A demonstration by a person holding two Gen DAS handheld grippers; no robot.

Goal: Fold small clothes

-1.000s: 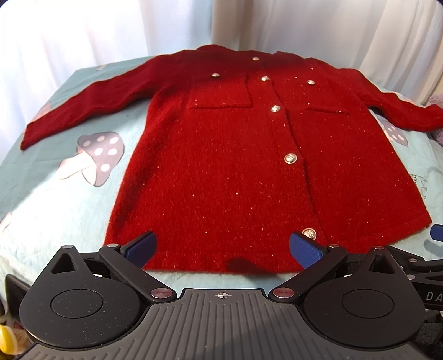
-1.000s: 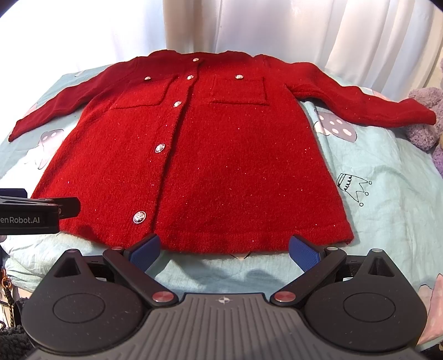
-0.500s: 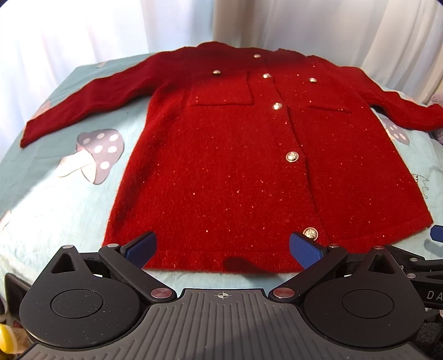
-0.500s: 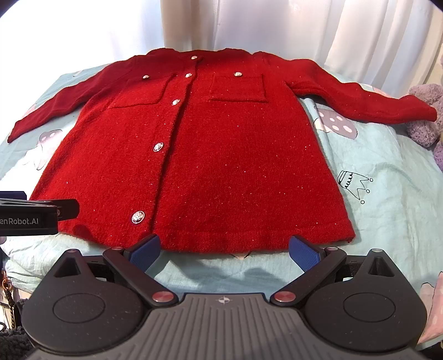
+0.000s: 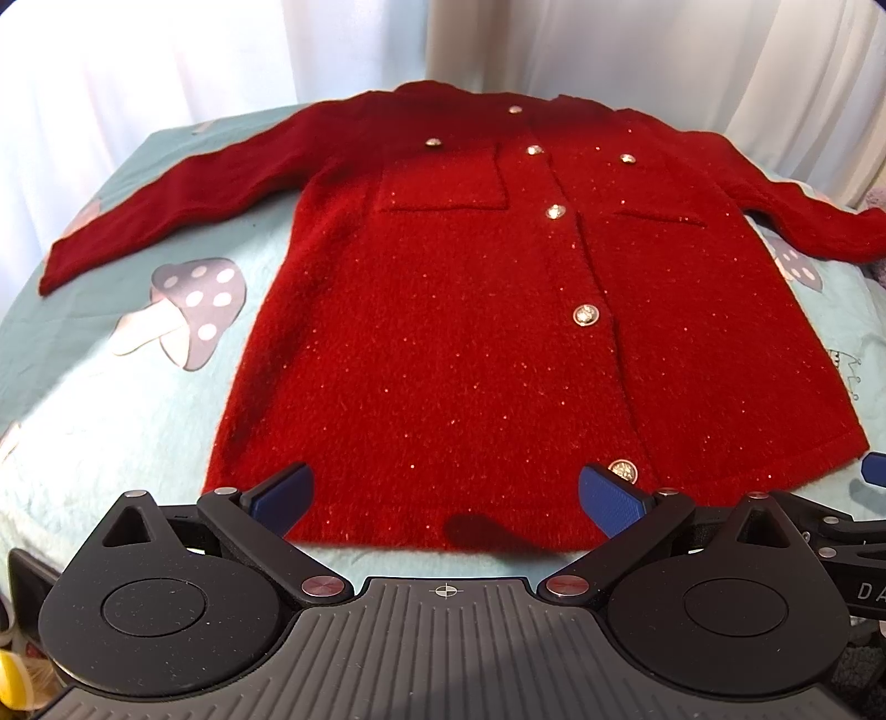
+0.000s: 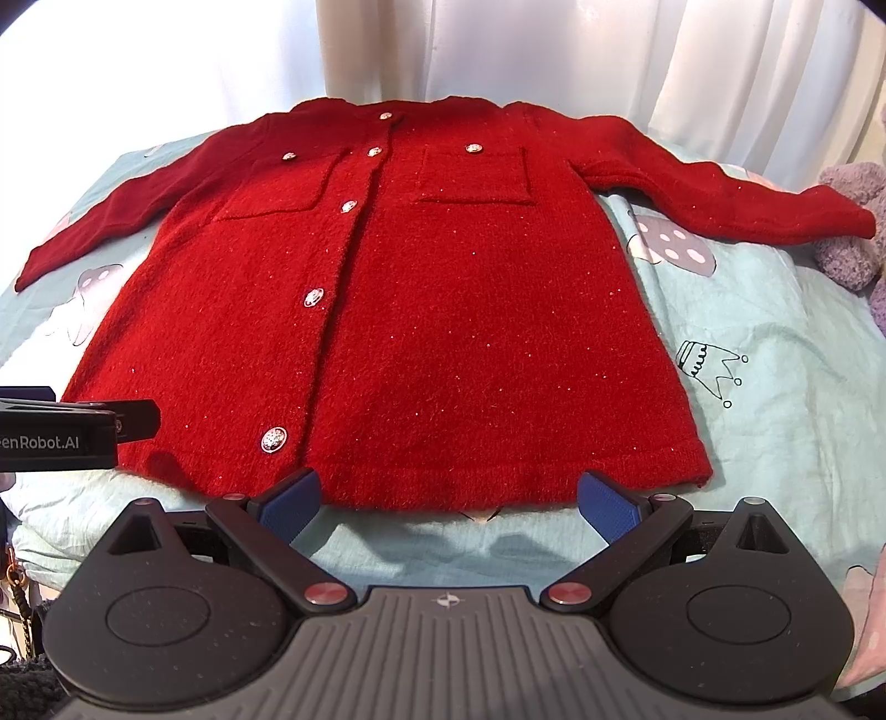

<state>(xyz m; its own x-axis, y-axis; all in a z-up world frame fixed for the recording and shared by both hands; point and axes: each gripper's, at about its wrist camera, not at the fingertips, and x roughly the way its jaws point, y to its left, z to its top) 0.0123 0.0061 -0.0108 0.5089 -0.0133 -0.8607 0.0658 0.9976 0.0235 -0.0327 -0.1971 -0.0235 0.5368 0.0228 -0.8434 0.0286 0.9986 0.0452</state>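
A red knitted cardigan (image 5: 470, 332) with silver buttons and two chest pockets lies flat, front up, on a light blue bedspread (image 5: 111, 399), sleeves spread to both sides. It also shows in the right wrist view (image 6: 443, 332). My left gripper (image 5: 443, 495) is open and empty, hovering at the hem on the cardigan's left half. My right gripper (image 6: 446, 498) is open and empty, just in front of the hem on the right half. The left gripper's body (image 6: 72, 435) shows at the left edge of the right wrist view.
The bedspread carries mushroom (image 5: 183, 310) and crown (image 6: 711, 368) prints. A grey-purple plush toy (image 6: 853, 221) lies beside the right sleeve's cuff. White curtains (image 6: 554, 50) hang behind the bed.
Both grippers have crept slightly forward toward the hem; the cardigan has not moved. Both stay open.
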